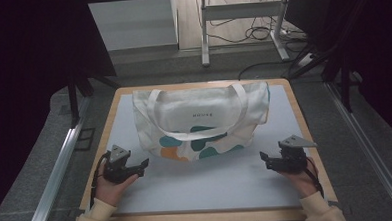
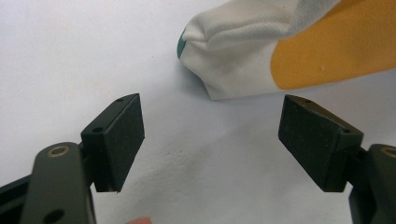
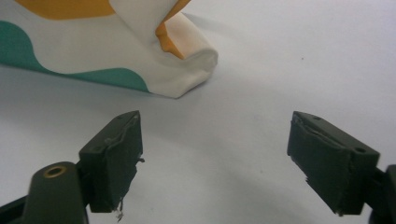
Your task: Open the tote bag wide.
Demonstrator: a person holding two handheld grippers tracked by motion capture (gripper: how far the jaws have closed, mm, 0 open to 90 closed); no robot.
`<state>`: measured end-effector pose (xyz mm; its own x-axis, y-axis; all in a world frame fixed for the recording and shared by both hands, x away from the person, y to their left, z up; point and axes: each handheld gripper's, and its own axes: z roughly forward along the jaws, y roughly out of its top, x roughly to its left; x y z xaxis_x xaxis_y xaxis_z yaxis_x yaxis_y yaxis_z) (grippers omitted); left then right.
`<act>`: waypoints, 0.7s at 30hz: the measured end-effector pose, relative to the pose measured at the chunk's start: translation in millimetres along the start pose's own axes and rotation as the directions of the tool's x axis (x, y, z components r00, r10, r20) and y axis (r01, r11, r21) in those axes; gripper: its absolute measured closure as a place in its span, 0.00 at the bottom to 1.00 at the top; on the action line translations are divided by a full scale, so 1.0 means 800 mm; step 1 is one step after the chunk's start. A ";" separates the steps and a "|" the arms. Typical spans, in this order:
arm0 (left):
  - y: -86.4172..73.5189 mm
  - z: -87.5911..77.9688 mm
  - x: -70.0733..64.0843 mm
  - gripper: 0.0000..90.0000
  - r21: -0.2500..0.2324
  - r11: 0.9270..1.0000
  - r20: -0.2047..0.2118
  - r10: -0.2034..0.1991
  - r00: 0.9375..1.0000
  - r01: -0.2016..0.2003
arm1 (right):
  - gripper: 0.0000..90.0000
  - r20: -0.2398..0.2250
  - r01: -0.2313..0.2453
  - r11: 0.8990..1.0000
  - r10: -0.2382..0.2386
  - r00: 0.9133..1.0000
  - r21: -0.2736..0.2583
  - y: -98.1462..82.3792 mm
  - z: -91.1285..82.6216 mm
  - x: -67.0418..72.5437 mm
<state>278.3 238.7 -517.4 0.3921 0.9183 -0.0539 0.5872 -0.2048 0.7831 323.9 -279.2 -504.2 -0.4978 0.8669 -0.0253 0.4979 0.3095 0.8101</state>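
Both jaw pairs are spread wide with nothing between them: the left gripper (image 1: 145,164) and the right gripper (image 1: 262,158) are held low over the white mat (image 1: 207,185), each just short of a near corner of the tote bag (image 1: 199,121). The bag is laid flat mid-table with its handles on top and is judged untouched, so the grasp and all handling remain to be done.

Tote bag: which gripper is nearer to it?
Left. The left gripper sits just off the tote bag at its near left corner; the right gripper stands farther off its near right corner. Both open, neither touching.
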 end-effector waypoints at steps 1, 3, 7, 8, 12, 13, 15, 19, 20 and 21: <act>0.000 0.000 0.000 0.26 0.000 1.000 0.000 0.000 1.000 0.000 | 0.21 0.000 0.000 1.000 0.000 1.000 0.000 0.000 0.000 0.000; 0.002 -0.001 0.001 0.27 -0.004 1.000 0.002 -0.010 1.000 0.010 | 0.22 -0.008 0.001 1.000 -0.001 1.000 0.001 0.000 0.001 -0.001; 0.005 0.001 0.002 0.27 -0.004 1.000 0.005 -0.011 1.000 0.011 | 0.22 -0.007 0.006 1.000 -0.006 1.000 0.009 -0.004 0.000 -0.001; 0.006 0.001 0.002 0.27 -0.006 1.000 0.006 -0.011 1.000 0.011 | 0.22 -0.007 0.006 1.000 -0.006 1.000 0.009 -0.004 0.000 -0.001; 0.010 0.000 0.003 0.27 -0.022 1.000 0.009 -0.013 1.000 0.013 | 0.23 0.000 -0.005 1.000 0.005 1.000 0.010 -0.008 -0.006 -0.004; 0.011 -0.001 0.003 0.27 -0.029 0.999 0.011 -0.014 1.000 0.014 | 0.23 0.006 -0.002 1.000 0.002 1.000 0.004 -0.009 -0.010 -0.003; 0.012 -0.005 0.005 0.27 -0.040 0.999 0.016 -0.021 1.000 0.021 | 0.23 0.009 -0.001 1.000 0.001 1.000 0.001 -0.009 -0.011 -0.003; 0.015 -0.010 0.009 0.28 -0.060 0.998 0.025 -0.036 0.999 0.038 | 0.24 0.013 -0.003 1.000 0.003 1.000 0.008 -0.008 -0.010 -0.003; 0.015 -0.009 0.009 0.28 -0.058 0.997 0.026 -0.039 0.999 0.041 | 0.24 0.012 -0.003 1.000 0.003 1.000 0.009 -0.009 -0.010 -0.003; 0.015 -0.009 0.009 0.28 -0.058 0.997 0.026 -0.039 0.999 0.041 | 0.24 0.015 -0.001 1.000 0.001 1.000 0.011 -0.009 -0.010 -0.004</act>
<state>283.0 245.2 -503.5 0.3869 0.9166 -0.1008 0.5604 -0.1469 0.8151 316.3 -287.1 -505.4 -0.4868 0.8728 -0.0334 0.5065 0.3133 0.8033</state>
